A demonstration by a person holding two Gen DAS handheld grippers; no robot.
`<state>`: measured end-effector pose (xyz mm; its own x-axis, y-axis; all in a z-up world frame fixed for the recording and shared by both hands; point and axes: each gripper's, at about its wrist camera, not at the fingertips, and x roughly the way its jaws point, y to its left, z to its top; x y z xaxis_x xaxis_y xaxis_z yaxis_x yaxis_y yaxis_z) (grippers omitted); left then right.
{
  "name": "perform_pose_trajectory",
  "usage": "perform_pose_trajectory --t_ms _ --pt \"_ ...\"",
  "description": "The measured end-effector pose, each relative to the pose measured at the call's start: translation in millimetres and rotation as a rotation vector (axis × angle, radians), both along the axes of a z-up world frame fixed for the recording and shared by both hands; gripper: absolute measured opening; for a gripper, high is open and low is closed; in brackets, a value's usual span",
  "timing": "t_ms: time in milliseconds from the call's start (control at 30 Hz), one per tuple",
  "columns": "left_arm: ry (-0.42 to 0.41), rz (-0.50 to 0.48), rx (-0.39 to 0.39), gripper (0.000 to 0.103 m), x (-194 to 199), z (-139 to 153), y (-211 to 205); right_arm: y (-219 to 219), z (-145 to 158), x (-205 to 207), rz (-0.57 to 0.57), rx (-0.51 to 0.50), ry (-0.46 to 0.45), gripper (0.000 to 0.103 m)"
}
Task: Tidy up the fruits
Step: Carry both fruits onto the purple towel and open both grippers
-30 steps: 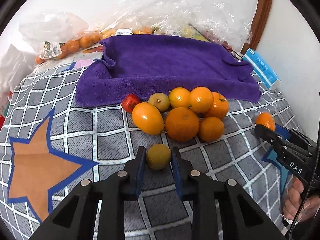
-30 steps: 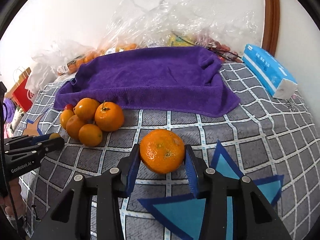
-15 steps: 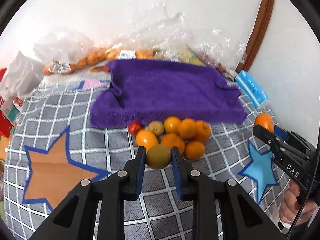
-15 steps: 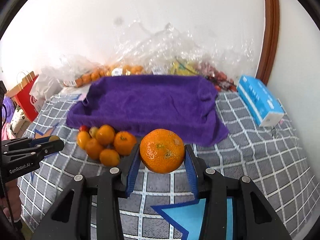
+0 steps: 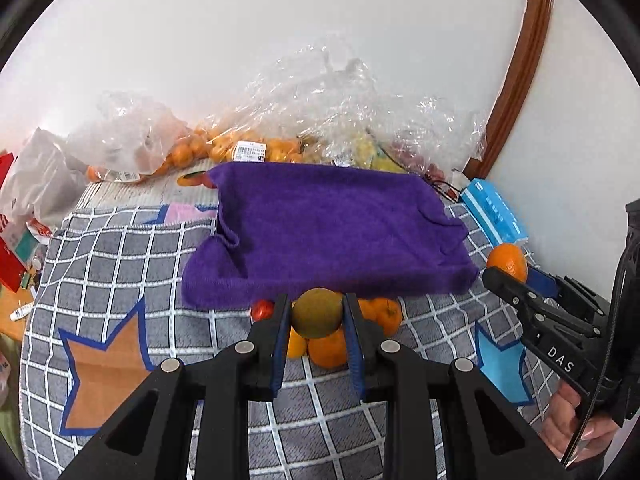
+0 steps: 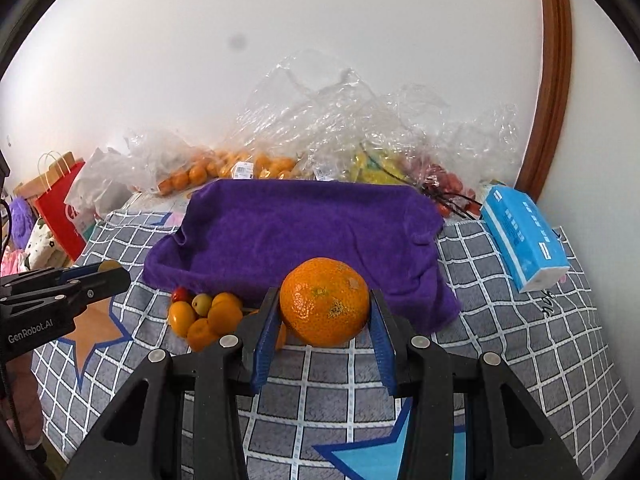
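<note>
My left gripper (image 5: pixel 316 314) is shut on a small green-brown fruit (image 5: pixel 317 312), held in the air above the grey checked cloth. My right gripper (image 6: pixel 324 308) is shut on a large orange (image 6: pixel 324 306), also lifted clear of the surface. A purple towel (image 5: pixel 328 232) lies spread across the middle, also seen in the right wrist view as the purple towel (image 6: pixel 304 232). In front of its near edge sits a pile of oranges (image 6: pixel 208 318) with a small red fruit (image 6: pixel 181 293). In the left wrist view the pile (image 5: pixel 328 350) is partly hidden behind my fingers, and the right gripper (image 5: pixel 506 276) shows with its orange (image 5: pixel 507 261).
Clear plastic bags (image 6: pixel 328 136) with small oranges and other fruit lie along the back wall. A blue tissue pack (image 6: pixel 524 236) sits right of the towel. A red paper bag (image 6: pixel 60 200) stands at the far left. The left gripper (image 6: pixel 108 276) shows at the left edge.
Both grippers have risen with their fruit off the cloth. The towel and the fruit pile now look smaller and farther below.
</note>
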<state>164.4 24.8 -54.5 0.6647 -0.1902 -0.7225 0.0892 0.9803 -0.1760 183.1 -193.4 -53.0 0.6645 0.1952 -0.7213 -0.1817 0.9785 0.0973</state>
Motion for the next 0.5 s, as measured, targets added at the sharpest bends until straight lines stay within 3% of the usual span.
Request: perform_pose_trajectory --t_ms 500 --pt "-0.029 0.015 0.007 0.024 52 19 6 -3 1 62 -0.022 -0.021 -0.022 0.043"
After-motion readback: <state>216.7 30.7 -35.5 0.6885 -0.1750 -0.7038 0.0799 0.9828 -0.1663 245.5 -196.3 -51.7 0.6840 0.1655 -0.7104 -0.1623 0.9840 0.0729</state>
